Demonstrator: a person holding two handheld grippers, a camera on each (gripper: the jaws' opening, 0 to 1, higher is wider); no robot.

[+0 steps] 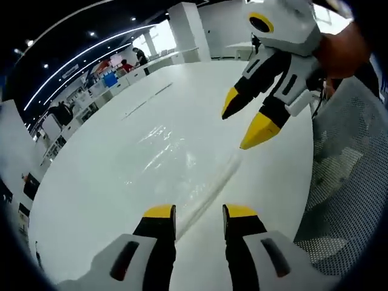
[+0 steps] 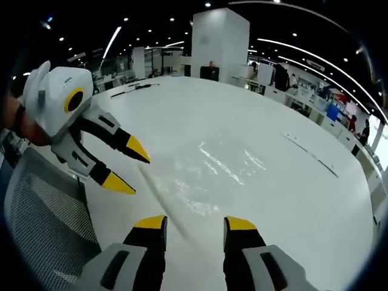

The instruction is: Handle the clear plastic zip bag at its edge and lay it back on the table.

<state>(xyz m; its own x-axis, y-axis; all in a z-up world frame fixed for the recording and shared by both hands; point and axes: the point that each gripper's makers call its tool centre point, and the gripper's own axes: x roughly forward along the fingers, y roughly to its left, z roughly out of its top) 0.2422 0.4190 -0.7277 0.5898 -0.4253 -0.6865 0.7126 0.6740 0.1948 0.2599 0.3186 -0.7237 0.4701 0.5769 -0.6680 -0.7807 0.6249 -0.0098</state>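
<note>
A clear plastic zip bag (image 1: 173, 160) lies flat on the white table (image 1: 109, 182), its zip edge (image 1: 209, 194) running toward me. My left gripper (image 1: 199, 212) hovers open just above the near end of that edge, nothing between its jaws. The right gripper (image 1: 245, 124) comes in from the upper right, open, its yellow tips above the bag's far side. In the right gripper view the bag (image 2: 221, 173) glistens on the table (image 2: 303, 200), my right gripper (image 2: 196, 223) stands open over its zip edge (image 2: 160, 200), and the left gripper (image 2: 127, 165) hangs open at the left.
A grey mesh chair (image 1: 345, 182) stands against the table's edge, seen also as the chair (image 2: 42, 224) at lower left. A white pillar (image 2: 219, 42), desks and distant people lie beyond the table. Thin dark items (image 2: 136, 88) rest at the table's far end.
</note>
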